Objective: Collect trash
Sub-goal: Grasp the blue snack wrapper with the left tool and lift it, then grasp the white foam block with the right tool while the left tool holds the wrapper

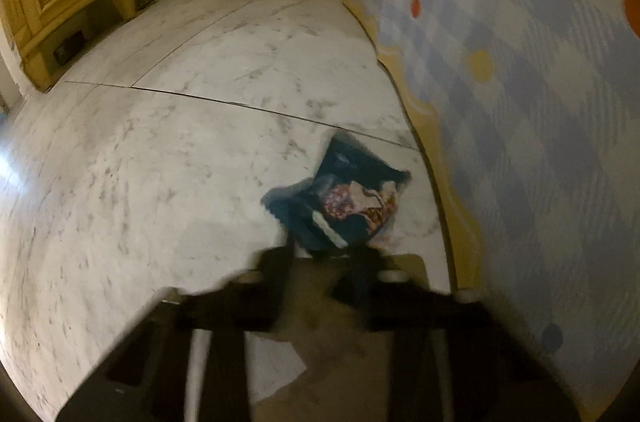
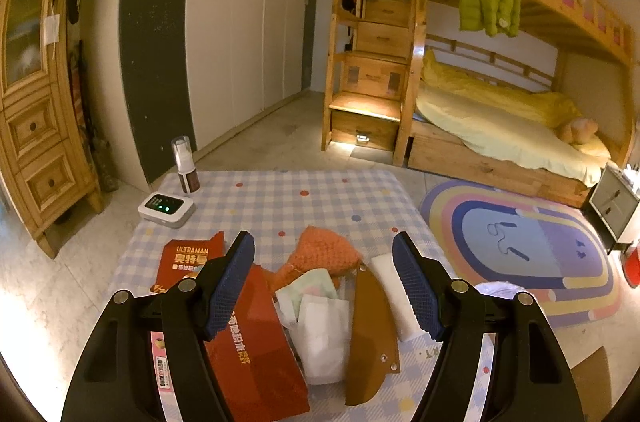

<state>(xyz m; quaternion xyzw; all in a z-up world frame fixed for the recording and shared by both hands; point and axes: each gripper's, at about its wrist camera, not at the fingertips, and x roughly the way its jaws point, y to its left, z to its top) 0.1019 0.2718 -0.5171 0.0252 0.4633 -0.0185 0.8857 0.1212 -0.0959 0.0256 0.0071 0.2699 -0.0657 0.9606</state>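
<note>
Where the left wrist view blurs, the left gripper (image 1: 326, 250) pinches a crumpled dark glossy wrapper (image 1: 340, 200) above marbled floor tiles (image 1: 160, 150). Right wrist view: right gripper (image 2: 324, 286), ribbed blue pads (image 2: 234, 286) apart, over a checked tabletop (image 2: 280, 198) bearing a red carton (image 2: 256, 342) and white paper scraps (image 2: 320, 330).

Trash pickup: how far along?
Done: nothing visibly collected. In hand: left gripper looks shut on a dark wrapper above the floor, though the picture is blurred. Left: right gripper hangs open over red packets, tissues and other clutter on the checked table.
</note>
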